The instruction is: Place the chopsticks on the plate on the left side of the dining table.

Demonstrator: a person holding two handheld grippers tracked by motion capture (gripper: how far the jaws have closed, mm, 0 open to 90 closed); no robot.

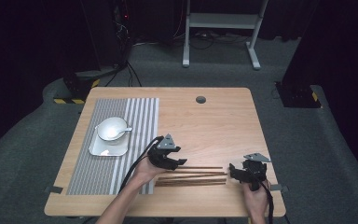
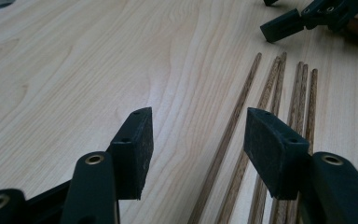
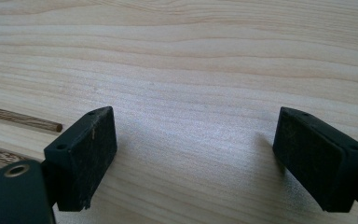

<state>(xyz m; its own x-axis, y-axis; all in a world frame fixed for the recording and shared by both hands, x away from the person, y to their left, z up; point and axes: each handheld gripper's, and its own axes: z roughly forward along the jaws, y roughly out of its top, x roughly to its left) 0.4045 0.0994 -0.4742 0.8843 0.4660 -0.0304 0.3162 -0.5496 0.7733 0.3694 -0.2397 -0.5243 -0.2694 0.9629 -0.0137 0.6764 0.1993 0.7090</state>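
Several dark wooden chopsticks point(image 1: 193, 177) lie side by side on the wooden table point(image 1: 214, 121), near its front edge. My left gripper point(image 1: 182, 162) hovers over their left ends, open. In the left gripper view the chopsticks point(image 2: 261, 100) run away from the left gripper point(image 2: 198, 135); one passes between the pads without touching them, and the others run under the right pad. My right gripper point(image 1: 234, 170) rests open at the chopsticks' right ends, and its jaw shows far off in the left gripper view point(image 2: 284, 25). In the right gripper view, bare wood lies between the wide-set pads of the right gripper point(image 3: 193, 144), and chopstick tips point(image 3: 23, 120) lie to the left.
A grey striped placemat point(image 1: 135, 126) covers the table's left side. It carries a white square plate point(image 1: 98, 148) with a white bowl point(image 1: 109, 127) and a spoon point(image 1: 123, 132). A round cable hole point(image 1: 200, 99) sits at the table's far edge. Dark floor and a white frame lie beyond.
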